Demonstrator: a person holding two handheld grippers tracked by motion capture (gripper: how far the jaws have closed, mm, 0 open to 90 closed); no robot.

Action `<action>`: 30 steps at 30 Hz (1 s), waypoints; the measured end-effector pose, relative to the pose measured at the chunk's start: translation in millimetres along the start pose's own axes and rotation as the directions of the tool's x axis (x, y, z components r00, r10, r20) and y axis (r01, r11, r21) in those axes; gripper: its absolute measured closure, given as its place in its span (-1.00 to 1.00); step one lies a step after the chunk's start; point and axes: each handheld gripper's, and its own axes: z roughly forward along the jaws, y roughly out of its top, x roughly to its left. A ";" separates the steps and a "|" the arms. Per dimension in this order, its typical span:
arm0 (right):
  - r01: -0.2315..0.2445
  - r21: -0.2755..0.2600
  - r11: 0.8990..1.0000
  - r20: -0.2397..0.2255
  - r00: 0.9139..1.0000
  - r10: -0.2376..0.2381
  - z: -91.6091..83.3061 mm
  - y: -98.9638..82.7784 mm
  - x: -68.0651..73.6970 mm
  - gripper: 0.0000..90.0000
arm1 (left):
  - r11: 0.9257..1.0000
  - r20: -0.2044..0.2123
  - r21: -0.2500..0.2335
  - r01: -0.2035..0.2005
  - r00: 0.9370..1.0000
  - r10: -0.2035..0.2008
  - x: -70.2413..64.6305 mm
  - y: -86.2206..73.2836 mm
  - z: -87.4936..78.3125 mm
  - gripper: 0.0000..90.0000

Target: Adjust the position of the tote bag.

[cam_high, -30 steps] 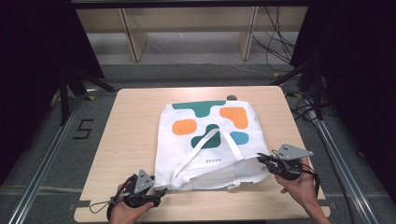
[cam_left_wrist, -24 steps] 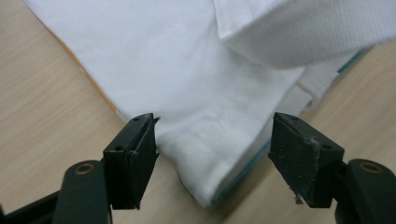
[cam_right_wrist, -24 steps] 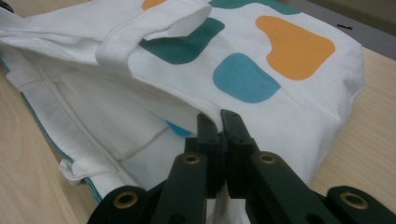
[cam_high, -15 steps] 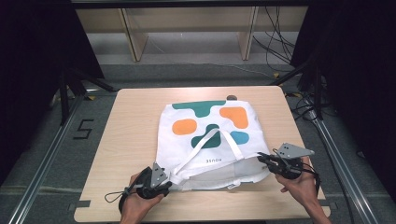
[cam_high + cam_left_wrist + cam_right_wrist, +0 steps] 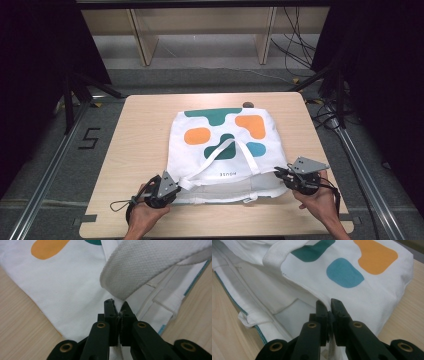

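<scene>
A white tote bag (image 5: pixel 220 145) with green, orange and blue blobs lies flat on the wooden table (image 5: pixel 140 130), its mouth toward me. My left gripper (image 5: pixel 174 186) is shut on the bag's upper rim at the near left corner; in the left gripper view the jaws pinch the white cloth (image 5: pixel 75 290) just below a strap (image 5: pixel 140 267). At the near right corner my right gripper (image 5: pixel 278 173) is shut on the same rim, with the upper layer (image 5: pixel 367 277) lifted off the lower layer (image 5: pixel 249 302) so the mouth gapes a little.
A strap (image 5: pixel 225 155) loops across the top of the bag. A small dark object (image 5: pixel 247 105) peeks out behind the bag's far edge. Bare tabletop lies left and right of the bag. Black frame rails (image 5: pixel 55 165) run along both sides of the table.
My left gripper has moved right and forward from the table's near left edge to the bag's near left corner and shut on its rim. The right gripper has held still.
</scene>
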 end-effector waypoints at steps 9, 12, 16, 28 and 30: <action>0.021 0.038 0.999 -0.023 1.000 -0.020 -3.1 -2.6 1.4 0.95 | 0.999 0.035 -0.043 0.024 0.999 -0.023 2.5 -1.6 -6.2 0.93; 0.014 0.035 0.999 -0.037 0.999 -0.013 -4.3 -2.1 1.1 0.95 | 1.000 0.041 -0.021 -0.006 0.999 0.006 4.8 0.5 -10.5 0.93; 0.001 0.030 1.000 -0.041 0.999 0.000 -9.0 1.4 1.0 0.95 | 0.999 0.058 -0.037 0.016 0.998 -0.014 4.6 2.3 -13.8 0.93; -0.004 0.023 1.000 -0.059 0.998 0.005 -20.3 4.6 -5.5 0.95 | 0.997 0.094 -0.066 0.035 0.995 -0.028 5.7 15.9 -33.0 0.93; -0.004 0.015 1.000 -0.071 0.997 0.005 -23.6 6.9 -8.4 0.95 | 0.997 0.093 -0.065 0.032 0.995 -0.026 6.9 20.7 -39.2 0.93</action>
